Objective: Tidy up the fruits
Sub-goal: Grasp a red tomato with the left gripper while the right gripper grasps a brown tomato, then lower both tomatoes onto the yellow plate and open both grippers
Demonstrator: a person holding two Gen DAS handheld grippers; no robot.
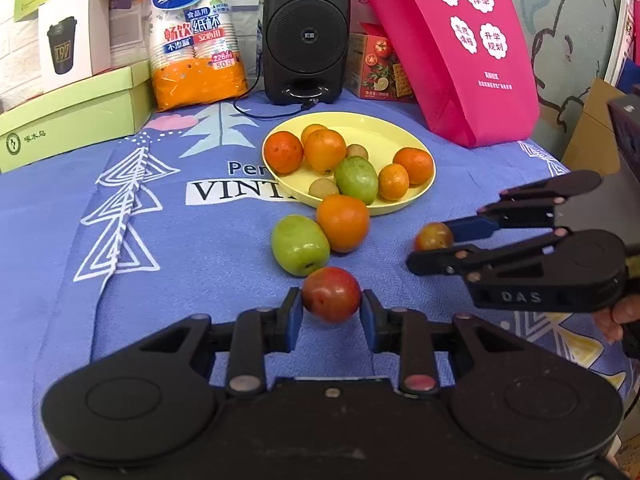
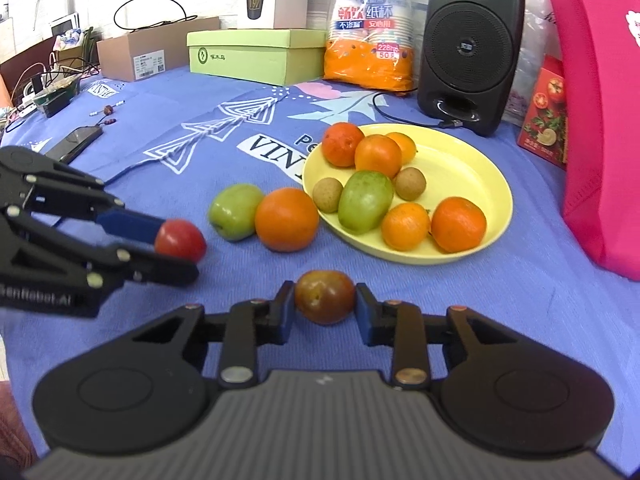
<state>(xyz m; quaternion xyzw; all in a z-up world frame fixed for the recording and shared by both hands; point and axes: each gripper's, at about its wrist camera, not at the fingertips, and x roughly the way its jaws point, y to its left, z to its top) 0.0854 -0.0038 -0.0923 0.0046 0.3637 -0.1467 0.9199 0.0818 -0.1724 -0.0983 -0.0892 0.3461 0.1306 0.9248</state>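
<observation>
My left gripper (image 1: pixel 331 312) is shut on a red tomato (image 1: pixel 331 294), held just above the blue cloth. My right gripper (image 2: pixel 325 307) is shut on a darker, brownish-red tomato (image 2: pixel 325 297). Each gripper also shows in the other's view: the right gripper (image 1: pixel 434 246) with its tomato (image 1: pixel 433 236), the left gripper (image 2: pixel 180 248) with its tomato (image 2: pixel 180 240). A yellow plate (image 1: pixel 384 128) (image 2: pixel 472 168) holds several oranges, a green fruit and small brown fruits. In front of the plate a green fruit (image 1: pixel 300 245) (image 2: pixel 234 210) and an orange (image 1: pixel 343 222) (image 2: pixel 286 219) lie on the cloth.
A black speaker (image 1: pixel 306 32) with its cable, a bag of paper cups (image 1: pixel 194 40), a green box (image 1: pixel 76 116) and a pink bag (image 1: pixel 460 52) line the back. A phone (image 2: pixel 76 142) and cable lie at the left in the right wrist view.
</observation>
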